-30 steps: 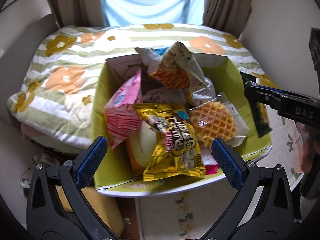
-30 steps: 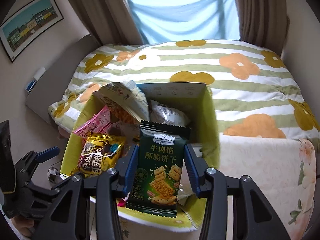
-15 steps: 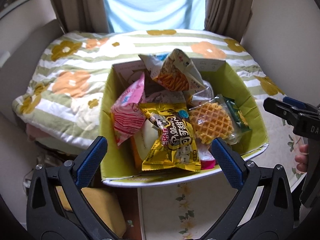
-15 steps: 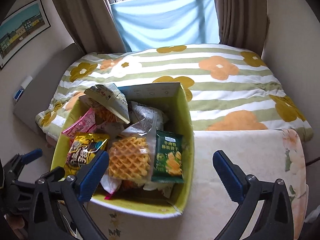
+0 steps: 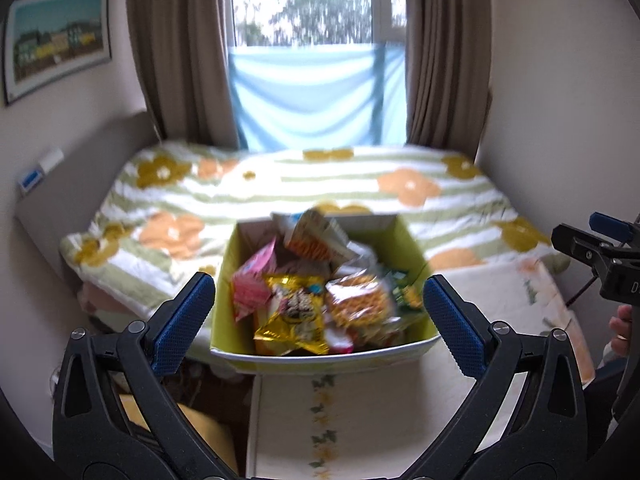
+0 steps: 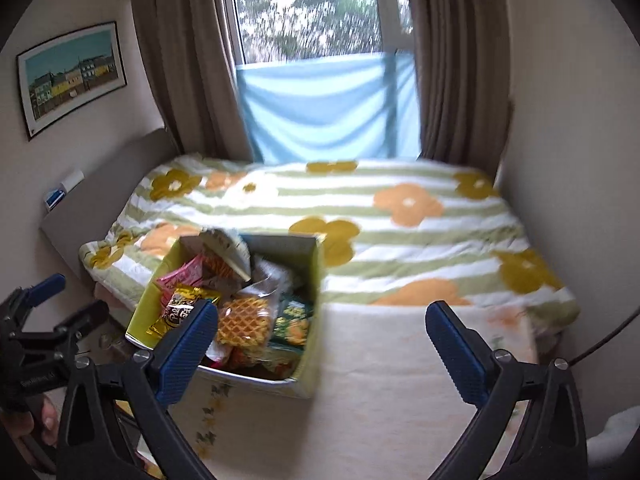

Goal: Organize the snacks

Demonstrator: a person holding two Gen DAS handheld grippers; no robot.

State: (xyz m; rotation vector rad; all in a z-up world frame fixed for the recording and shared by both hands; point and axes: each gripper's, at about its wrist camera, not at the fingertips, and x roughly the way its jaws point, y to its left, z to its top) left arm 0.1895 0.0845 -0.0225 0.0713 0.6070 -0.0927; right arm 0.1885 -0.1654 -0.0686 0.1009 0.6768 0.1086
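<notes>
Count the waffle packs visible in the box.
1. The waffle pack lies near the front of the box, between the yellow bag and the green packet; others may be buried.

This is a bedroom in a home. A bed (image 6: 400,216) with a green-striped, flower-patterned quilt fills the middle of the room, its padded headboard (image 6: 104,208) at nine o'clock. Brown curtains (image 6: 180,60) hang at either side of a window (image 6: 316,12) at twelve o'clock, with trees outside and a pale blue cloth (image 6: 324,108) across its lower part. A framed picture of houses (image 6: 70,76) hangs on the wall at ten o'clock.
</notes>
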